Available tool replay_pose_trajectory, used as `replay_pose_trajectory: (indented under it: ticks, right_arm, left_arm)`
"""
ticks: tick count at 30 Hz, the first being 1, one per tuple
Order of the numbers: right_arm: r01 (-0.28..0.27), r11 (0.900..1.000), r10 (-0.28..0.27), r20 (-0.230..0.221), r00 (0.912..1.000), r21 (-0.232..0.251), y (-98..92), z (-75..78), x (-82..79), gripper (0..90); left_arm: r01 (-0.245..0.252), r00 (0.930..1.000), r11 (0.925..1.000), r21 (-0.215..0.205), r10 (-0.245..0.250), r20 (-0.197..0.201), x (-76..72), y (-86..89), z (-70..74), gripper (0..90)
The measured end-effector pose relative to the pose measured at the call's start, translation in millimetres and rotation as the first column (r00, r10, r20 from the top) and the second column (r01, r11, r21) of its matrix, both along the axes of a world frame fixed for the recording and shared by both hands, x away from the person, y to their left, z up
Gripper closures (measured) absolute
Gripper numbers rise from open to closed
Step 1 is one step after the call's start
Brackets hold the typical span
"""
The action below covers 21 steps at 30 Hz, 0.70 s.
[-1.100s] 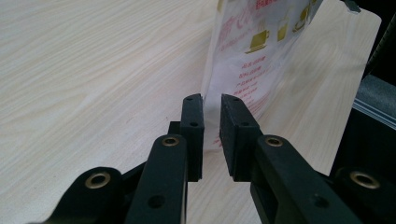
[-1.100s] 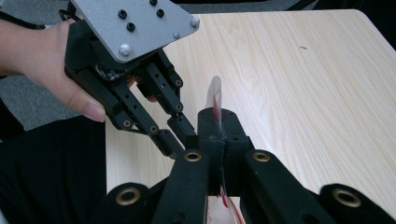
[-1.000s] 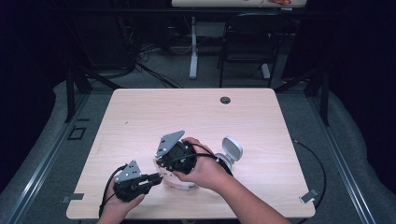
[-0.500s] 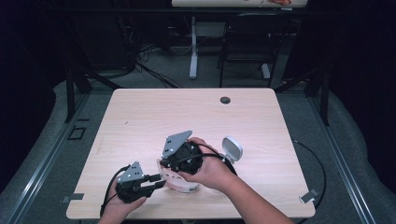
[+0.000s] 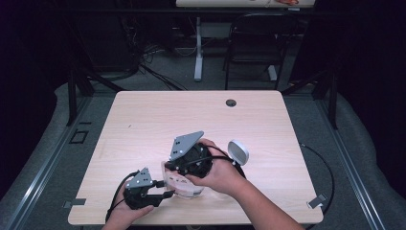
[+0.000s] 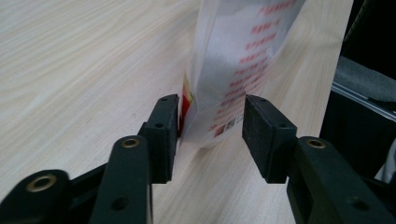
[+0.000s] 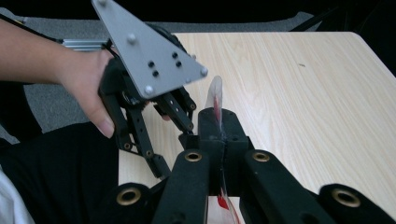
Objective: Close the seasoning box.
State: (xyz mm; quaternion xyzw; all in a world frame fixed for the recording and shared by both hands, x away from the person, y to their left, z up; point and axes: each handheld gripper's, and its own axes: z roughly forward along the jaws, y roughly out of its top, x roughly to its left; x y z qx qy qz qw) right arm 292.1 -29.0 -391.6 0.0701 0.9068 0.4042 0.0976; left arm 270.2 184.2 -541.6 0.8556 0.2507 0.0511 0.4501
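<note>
Pale wood surface (image 5: 143, 124), dark room beyond. Left gripper (image 6: 210, 135) fingers just opened, standing apart around lower corner of white packet (image 6: 243, 60) with red print; one pad touching, other clear of it. Right gripper (image 7: 219, 128) fingers closed flat on packet's thin edge, just beside left gripper. White round object (image 5: 238, 152) lying on surface beside right hand (image 5: 218, 175).

Lab: lone desk (image 5: 143, 120), floor cables (image 5: 158, 76), dark surroundings
</note>
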Motion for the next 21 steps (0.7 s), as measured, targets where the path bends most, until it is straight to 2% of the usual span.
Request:
replay_pose_trajectory:
  ticks: [7, 12, 15, 17, 21]
  right_arm:
    - [-0.006, 1.000, 0.006, 0.011, 0.9999, 0.012, -1.2, 6.8, -3.4, 90.0]
    - [-0.009, 1.000, 0.009, 0.016, 0.9998, 0.018, -2.7, 10.6, -4.7, 90.0]
    - [-0.013, 1.000, 0.012, 0.017, 0.9998, 0.023, -3.3, 12.8, -5.7, 90.0]
    - [-0.017, 1.000, 0.017, 0.018, 0.9997, 0.025, -3.3, 14.1, -6.4, 90.0]
    - [-0.020, 0.999, 0.020, 0.027, 0.9995, 0.028, -2.2, 16.6, -8.4, 90.0]
  left_arm:
    - [0.014, 0.9999, 0.9999, -0.005, -0.014, 0.000, 3.4, -3.4, -4.9, 51.1]
    - [0.027, 0.9995, 0.9988, -0.042, -0.027, -0.015, 6.0, -3.6, -6.8, 48.8]
    - [0.037, 0.9992, 0.9980, -0.051, -0.038, -0.014, 6.9, -5.5, -7.9, 46.5]
    - [0.047, 0.9989, 0.9980, -0.042, -0.047, -0.001, 7.6, -6.2, -7.6, 45.9]
    - [0.054, 0.9985, 0.9969, -0.058, -0.054, -0.001, 8.2, -7.7, -8.1, 45.5]
